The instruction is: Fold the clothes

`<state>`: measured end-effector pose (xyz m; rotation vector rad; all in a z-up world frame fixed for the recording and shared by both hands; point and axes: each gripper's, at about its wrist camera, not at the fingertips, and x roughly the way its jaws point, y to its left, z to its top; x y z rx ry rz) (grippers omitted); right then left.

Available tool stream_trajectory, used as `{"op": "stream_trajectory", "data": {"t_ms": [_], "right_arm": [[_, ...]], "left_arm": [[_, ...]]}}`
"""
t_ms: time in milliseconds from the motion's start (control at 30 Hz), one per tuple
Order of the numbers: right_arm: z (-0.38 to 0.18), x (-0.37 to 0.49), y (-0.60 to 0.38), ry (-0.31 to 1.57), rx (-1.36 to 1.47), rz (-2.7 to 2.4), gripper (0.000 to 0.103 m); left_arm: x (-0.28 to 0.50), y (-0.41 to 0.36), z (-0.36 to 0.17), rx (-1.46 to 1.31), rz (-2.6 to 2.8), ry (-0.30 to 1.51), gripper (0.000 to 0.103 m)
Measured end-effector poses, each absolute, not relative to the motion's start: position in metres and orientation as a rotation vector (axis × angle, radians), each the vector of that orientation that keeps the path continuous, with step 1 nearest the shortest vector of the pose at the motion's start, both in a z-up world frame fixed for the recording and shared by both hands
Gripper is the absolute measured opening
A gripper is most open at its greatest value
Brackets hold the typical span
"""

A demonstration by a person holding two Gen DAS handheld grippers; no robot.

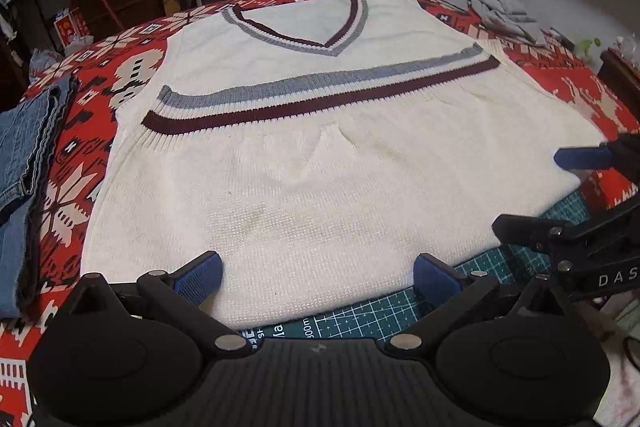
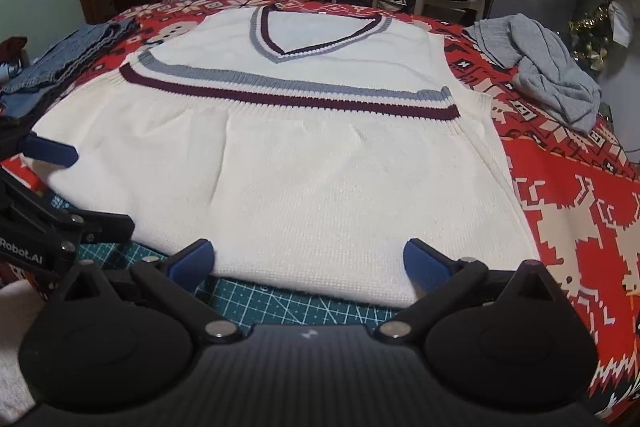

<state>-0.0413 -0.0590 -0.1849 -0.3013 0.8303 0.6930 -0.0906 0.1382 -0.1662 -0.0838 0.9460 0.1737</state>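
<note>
Lying folded at the desk's left edge, blue jeans (image 1: pixel 24 163) run out of frame. Mid-desk, a cream knit vest (image 1: pixel 320 155) rests on the red patterned cloth (image 1: pixel 100 75), its hem folded up. Both left gripper (image 1: pixel 318 273) and right gripper (image 2: pixel 308 263) hold their fingers spread at its near edge. A grey garment (image 2: pixel 540 75) is crumpled at the far right.

Left of the left gripper (image 1: pixel 318 273), the jeans (image 1: pixel 24 155) run off the picture's edge. The vest (image 2: pixel 288 167) hides most of the cutting mat (image 2: pixel 280 301) ahead of the right gripper (image 2: pixel 308 263). Shelf clutter beyond is too small to tell.
</note>
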Motion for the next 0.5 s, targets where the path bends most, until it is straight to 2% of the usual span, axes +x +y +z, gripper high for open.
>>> {"op": "stream_trajectory", "data": {"t_ms": [67, 167, 233, 333, 400, 433, 467, 500], "right_arm": [[-0.179, -0.041, -0.061, 0.836, -0.274, 0.696, 0.099], [-0.157, -0.044, -0.067, 0.794, -0.196, 0.705, 0.096], [-0.141, -0.044, -0.068, 0.751, -0.156, 0.689, 0.09], [-0.129, -0.036, -0.057, 0.73, -0.138, 0.649, 0.08], [-0.132, -0.028, -0.048, 0.743, -0.145, 0.631, 0.067], [-0.137, -0.025, -0.044, 0.764, -0.148, 0.625, 0.062], [-0.143, -0.023, -0.04, 0.786, -0.152, 0.619, 0.052], [-0.148, -0.02, -0.036, 0.808, -0.155, 0.614, 0.043]], "left_arm": [[-0.093, 0.139, -0.159, -0.126, 0.186, 0.932, 0.098], [-0.099, 0.136, -0.132, -0.17, 0.167, 0.833, 0.098], [-0.098, 0.133, -0.115, -0.176, 0.151, 0.764, 0.098], [-0.086, 0.132, -0.108, -0.182, 0.155, 0.716, 0.086], [-0.074, 0.137, -0.115, -0.216, 0.159, 0.73, 0.078], [-0.07, 0.141, -0.123, -0.241, 0.163, 0.749, 0.07], [-0.065, 0.145, -0.13, -0.265, 0.167, 0.768, 0.06], [-0.063, 0.149, -0.139, -0.288, 0.178, 0.79, 0.055]]}}
